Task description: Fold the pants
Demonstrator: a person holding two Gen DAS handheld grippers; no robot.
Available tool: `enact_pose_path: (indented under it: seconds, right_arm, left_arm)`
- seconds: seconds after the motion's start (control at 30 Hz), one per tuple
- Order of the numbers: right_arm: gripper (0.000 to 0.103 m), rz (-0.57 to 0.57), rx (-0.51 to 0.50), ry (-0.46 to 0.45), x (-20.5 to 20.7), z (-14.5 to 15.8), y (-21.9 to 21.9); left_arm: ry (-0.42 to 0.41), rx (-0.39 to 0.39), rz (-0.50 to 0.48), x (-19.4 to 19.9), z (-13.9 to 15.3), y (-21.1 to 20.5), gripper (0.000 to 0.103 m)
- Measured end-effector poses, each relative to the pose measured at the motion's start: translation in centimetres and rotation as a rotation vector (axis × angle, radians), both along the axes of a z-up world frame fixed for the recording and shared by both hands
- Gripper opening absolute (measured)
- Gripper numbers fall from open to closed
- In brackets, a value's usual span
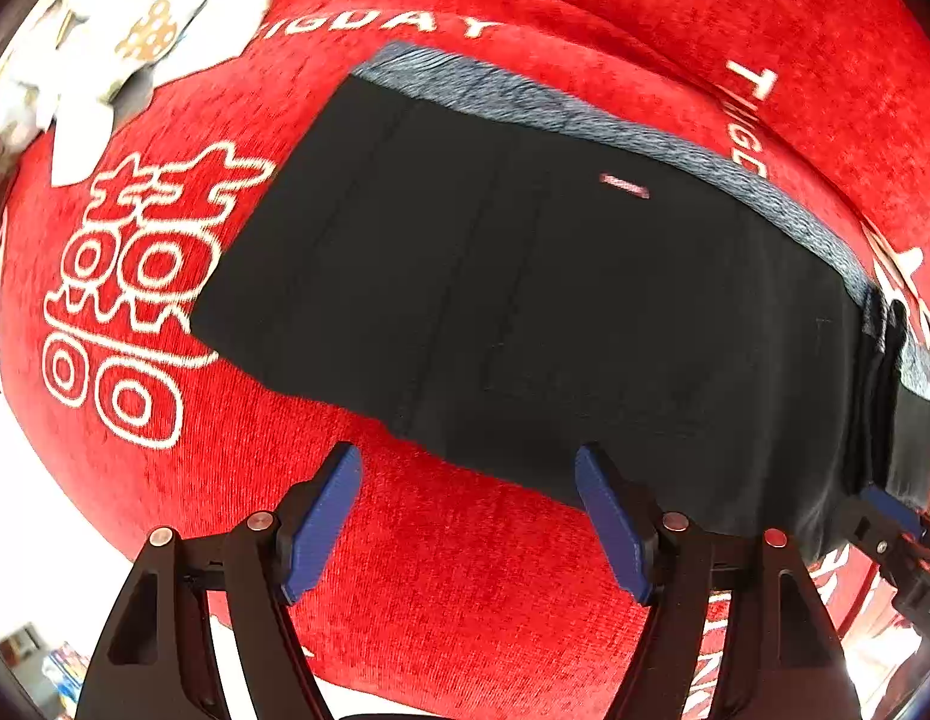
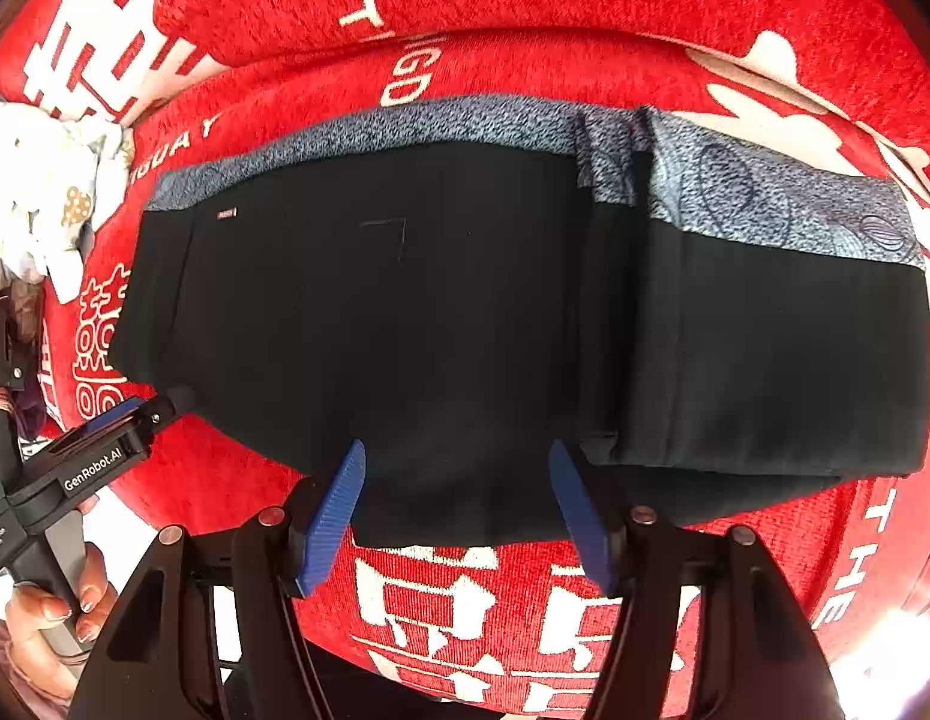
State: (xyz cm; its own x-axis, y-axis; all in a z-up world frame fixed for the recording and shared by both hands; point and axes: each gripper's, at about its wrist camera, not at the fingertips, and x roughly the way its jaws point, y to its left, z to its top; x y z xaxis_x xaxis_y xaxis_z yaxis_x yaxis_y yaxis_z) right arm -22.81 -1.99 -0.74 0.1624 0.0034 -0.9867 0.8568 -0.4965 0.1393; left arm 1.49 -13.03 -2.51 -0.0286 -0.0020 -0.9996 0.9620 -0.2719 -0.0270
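Black pants with a grey-blue speckled band along the far edge lie flat on a red plush cloth. In the right wrist view the pants have their right part folded over into a thicker stack. My left gripper is open and empty, hovering just in front of the pants' near edge. My right gripper is open, its blue fingers on either side of the near hem. The left gripper also shows in the right wrist view, at the pants' left corner.
The red cloth carries white characters and letters. A crumpled white patterned cloth lies at the far left, and also shows in the right wrist view. A hand holds the left gripper's handle.
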Motion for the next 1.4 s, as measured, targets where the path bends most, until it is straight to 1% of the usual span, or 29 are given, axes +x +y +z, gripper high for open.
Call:
enact_pose_path:
  seconds: [0.03, 0.07, 0.13, 0.2, 0.27, 0.33, 0.4, 0.47, 0.5, 0.6, 0.63, 0.7, 0.73, 0.77, 0.87, 0.97, 1.1, 1.17, 1.3, 1.4]
  right_arm:
    - [0.068, 0.005, 0.003, -0.002, 0.1, -0.1, -0.1]
    - [0.068, 0.008, 0.004, -0.003, 0.2, -0.2, -0.1]
    - [0.068, 0.020, 0.007, -0.005, 0.5, -0.4, -0.2]
    - [0.072, 0.037, 0.015, -0.008, 0.7, -0.7, -0.4]
    - [0.078, 0.052, 0.018, -0.006, 0.9, -0.9, -0.7]
    - [0.080, 0.071, 0.018, 0.001, 1.2, -1.1, -1.1]
    - [0.083, 0.088, 0.017, 0.018, 1.5, -1.3, -1.5]
    - [0.089, 0.108, 0.011, 0.050, 1.8, -1.6, -1.9]
    - [0.090, 0.115, 0.013, 0.054, 1.8, -1.9, -2.1]
    - [0.090, 0.114, 0.043, 0.012, 1.9, -3.1, -2.3]
    - [0.090, 0.115, 0.048, 0.002, 1.9, -3.3, -2.3]
    - [0.091, 0.147, 0.052, 0.007, 2.3, -3.5, -2.5]
    - [0.092, 0.156, 0.054, 0.007, 2.4, -3.6, -2.6]
    - [0.092, 0.167, 0.056, 0.005, 2.6, -3.7, -2.8]
    - [0.093, 0.180, 0.059, 0.004, 2.8, -4.0, -2.8]
    - [0.096, 0.183, 0.057, 0.000, 3.1, -4.1, -3.0]
    - [0.099, 0.185, 0.055, 0.005, 4.0, -4.6, -3.4]
    - [0.100, 0.180, 0.054, 0.009, 4.5, -4.8, -3.5]
    - [0.100, 0.180, 0.048, 0.005, 5.1, -4.9, -3.6]
    - [0.100, 0.189, 0.047, 0.003, 4.5, -4.7, -2.7]
  left_arm:
    - [0.014, 0.006, 0.020, 0.6, -0.1, 0.0, 0.097]
    - [0.024, 0.004, 0.032, 0.9, -0.1, -0.1, 0.098]
    - [0.040, 0.001, 0.051, 1.7, -0.2, -0.3, 0.098]
    - [0.049, 0.004, 0.074, 2.8, -0.2, -0.7, 0.098]
    - [0.068, 0.014, 0.121, 4.2, -0.5, -1.3, 0.098]
    - [0.097, 0.020, 0.179, 6.1, -0.6, -2.2, 0.098]
    - [0.123, 0.028, 0.230, 7.6, -0.7, -2.8, 0.098]
    - [0.169, 0.046, 0.283, 9.3, -1.0, -3.4, 0.098]
    - [0.191, 0.056, 0.295, 9.8, -1.2, -3.6, 0.098]
    - [0.301, 0.125, 0.315, 11.4, -2.2, -4.4, 0.098]
    - [0.323, 0.134, 0.318, 11.4, -2.1, -4.4, 0.098]
    - [0.393, 0.156, 0.323, 11.5, -2.2, -4.4, 0.098]
    - [0.429, 0.162, 0.331, 11.4, -2.1, -3.7, 0.098]
    - [0.447, 0.163, 0.339, 11.4, -2.2, -3.8, 0.098]
    - [0.447, 0.149, 0.365, 11.6, -2.8, -3.9, 0.098]
    - [0.477, 0.135, 0.364, 11.0, -2.8, -4.2, 0.098]
    - [0.506, 0.158, 0.371, 9.8, -3.2, -4.4, 0.098]
    - [0.509, 0.156, 0.372, 9.0, -3.4, -4.5, 0.098]
    - [0.544, 0.159, 0.408, 9.0, -3.9, -4.7, 0.098]
    - [0.563, 0.163, 0.430, 9.0, -4.1, -4.9, 0.098]
